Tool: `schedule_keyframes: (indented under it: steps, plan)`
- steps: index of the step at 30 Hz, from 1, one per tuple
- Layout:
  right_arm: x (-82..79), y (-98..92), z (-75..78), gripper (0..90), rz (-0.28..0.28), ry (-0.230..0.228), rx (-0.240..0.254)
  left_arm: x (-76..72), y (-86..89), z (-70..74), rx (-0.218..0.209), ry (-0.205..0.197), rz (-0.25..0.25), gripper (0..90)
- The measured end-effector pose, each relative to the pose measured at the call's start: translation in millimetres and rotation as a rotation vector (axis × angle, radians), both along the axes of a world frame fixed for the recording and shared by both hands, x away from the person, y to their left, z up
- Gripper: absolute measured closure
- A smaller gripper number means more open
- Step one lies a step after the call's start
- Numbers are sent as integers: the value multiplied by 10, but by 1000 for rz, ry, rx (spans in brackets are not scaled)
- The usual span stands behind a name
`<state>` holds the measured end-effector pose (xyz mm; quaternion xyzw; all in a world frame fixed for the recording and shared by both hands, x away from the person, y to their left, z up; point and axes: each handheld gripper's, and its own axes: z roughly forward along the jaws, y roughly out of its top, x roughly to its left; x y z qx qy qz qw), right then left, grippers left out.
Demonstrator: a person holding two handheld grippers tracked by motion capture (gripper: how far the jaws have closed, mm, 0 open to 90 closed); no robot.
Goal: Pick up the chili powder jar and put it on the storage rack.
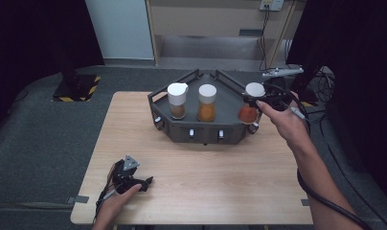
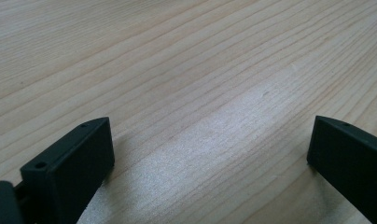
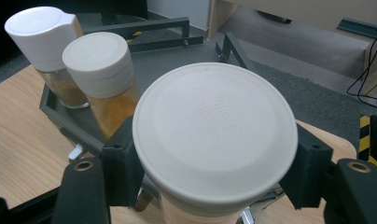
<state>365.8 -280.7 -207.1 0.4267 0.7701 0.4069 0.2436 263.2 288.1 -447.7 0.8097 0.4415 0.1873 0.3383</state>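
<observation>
Right gripper (image 1: 256, 103) clamps the white-lidded spice jar (image 1: 249, 109) at the tray's (image 1: 220, 81) right edge; left gripper (image 1: 144, 182) rests wide open on the table (image 1: 206, 167).

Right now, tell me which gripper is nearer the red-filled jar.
Right. The right gripper has its jaws clamped on the red-filled jar; the left gripper rests far off on the table.

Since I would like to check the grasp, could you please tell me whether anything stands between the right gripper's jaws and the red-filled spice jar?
Nothing visible does. The right gripper is shut on the red-filled spice jar just below its white lid, one jaw pressed on each side, at the dark tray's right corner.
</observation>
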Motion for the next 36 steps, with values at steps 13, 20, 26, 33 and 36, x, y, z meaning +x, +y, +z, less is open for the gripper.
schedule_keyframes:
  steps: [13, 20, 26, 33, 36]
  plan:
    - [132, 94, -4, 343, 0, 4, -2, -2, -1, -3, -3, -1, 2, 0]
    - [203, 118, -12, 343, -3, 8, 1, -1, -1, -3, -2, -1, 2, 0]
    - [256, 131, -19, 343, -6, 11, -1, -1, -1, -2, -2, -1, 1, 0]
    - [309, 141, -34, 343, -11, 16, -1, -2, -1, -3, -3, -1, 2, 0]
    - [329, 158, -48, 343, -13, 17, -5, -2, -1, -3, -2, -1, 2, 0]
